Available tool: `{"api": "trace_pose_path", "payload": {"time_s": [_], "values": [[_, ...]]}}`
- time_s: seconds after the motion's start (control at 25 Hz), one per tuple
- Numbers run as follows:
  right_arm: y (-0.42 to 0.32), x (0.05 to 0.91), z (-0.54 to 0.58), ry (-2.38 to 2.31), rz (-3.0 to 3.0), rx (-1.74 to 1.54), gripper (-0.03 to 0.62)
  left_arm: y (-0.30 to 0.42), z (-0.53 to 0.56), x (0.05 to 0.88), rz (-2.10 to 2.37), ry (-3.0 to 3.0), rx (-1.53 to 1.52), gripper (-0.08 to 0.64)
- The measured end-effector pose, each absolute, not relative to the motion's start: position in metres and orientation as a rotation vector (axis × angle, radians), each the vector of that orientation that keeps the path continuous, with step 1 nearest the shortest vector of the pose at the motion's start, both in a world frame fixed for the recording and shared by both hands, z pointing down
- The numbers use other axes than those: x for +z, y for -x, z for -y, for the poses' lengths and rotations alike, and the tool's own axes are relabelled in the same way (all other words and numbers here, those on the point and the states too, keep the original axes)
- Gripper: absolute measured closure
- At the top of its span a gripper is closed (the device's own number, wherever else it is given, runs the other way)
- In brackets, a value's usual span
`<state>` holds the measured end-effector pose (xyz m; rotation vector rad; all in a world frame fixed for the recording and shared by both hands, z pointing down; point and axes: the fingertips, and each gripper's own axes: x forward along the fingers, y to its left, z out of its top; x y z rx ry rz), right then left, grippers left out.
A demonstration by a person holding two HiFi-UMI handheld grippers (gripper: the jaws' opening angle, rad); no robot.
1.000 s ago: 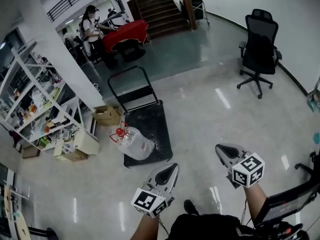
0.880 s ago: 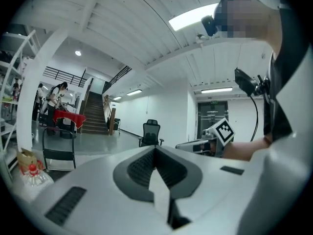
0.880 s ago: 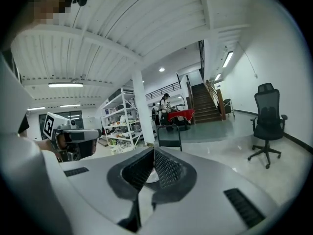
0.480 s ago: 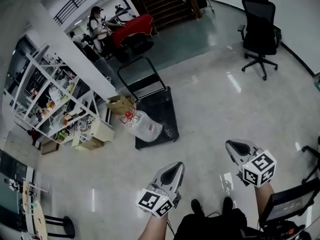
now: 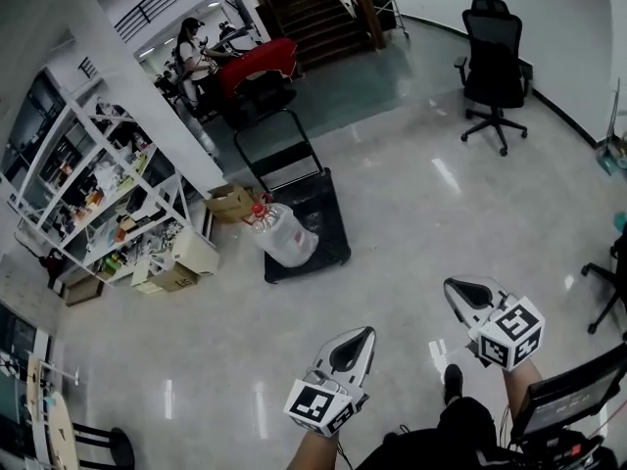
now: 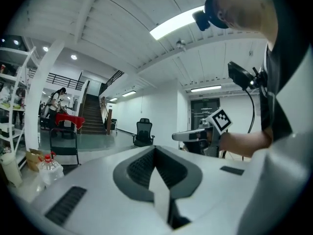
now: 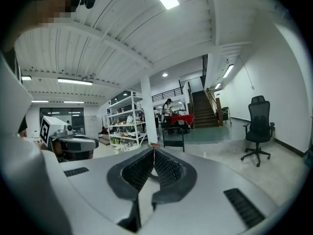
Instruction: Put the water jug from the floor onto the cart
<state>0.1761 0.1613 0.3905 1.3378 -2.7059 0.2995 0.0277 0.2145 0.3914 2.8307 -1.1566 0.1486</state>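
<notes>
Black-and-white square markers showing on cube (image 5: 321,406) of left hand-held gripper (image 5: 361,335) and on cube (image 5: 513,333) of right hand-held gripper (image 5: 456,287); other print too small for reading. Both hand-held grippers pointing outward at near side, jaws pressing together, gripping nothing. Red-capped water jug (image 5: 286,241) leaning at near-left corner of cart (image 5: 323,204), well apart from both; on deck or floor, cannot tell. Versus second ago: more floor lying between hand-held grippers and cart, shelving (image 5: 98,204) at left showing more.
</notes>
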Motion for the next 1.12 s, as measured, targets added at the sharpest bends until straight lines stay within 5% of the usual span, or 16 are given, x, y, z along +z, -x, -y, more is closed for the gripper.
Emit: {"api": "trace_pose_path", "payload": {"time_s": [0.56, 1.12], "values": [[-0.116, 0.373, -0.344, -1.414, 2.620, 0.379, 0.589, 0.040, -0.375, 0.380, 0.993, -2.825, 0.082, 0.560], [-0.248, 0.388, -0.496, -1.362, 2.699, 0.413, 0.589, -0.082, -0.528, 0.377, 1.119, -2.746, 0.129, 0.560]]}}
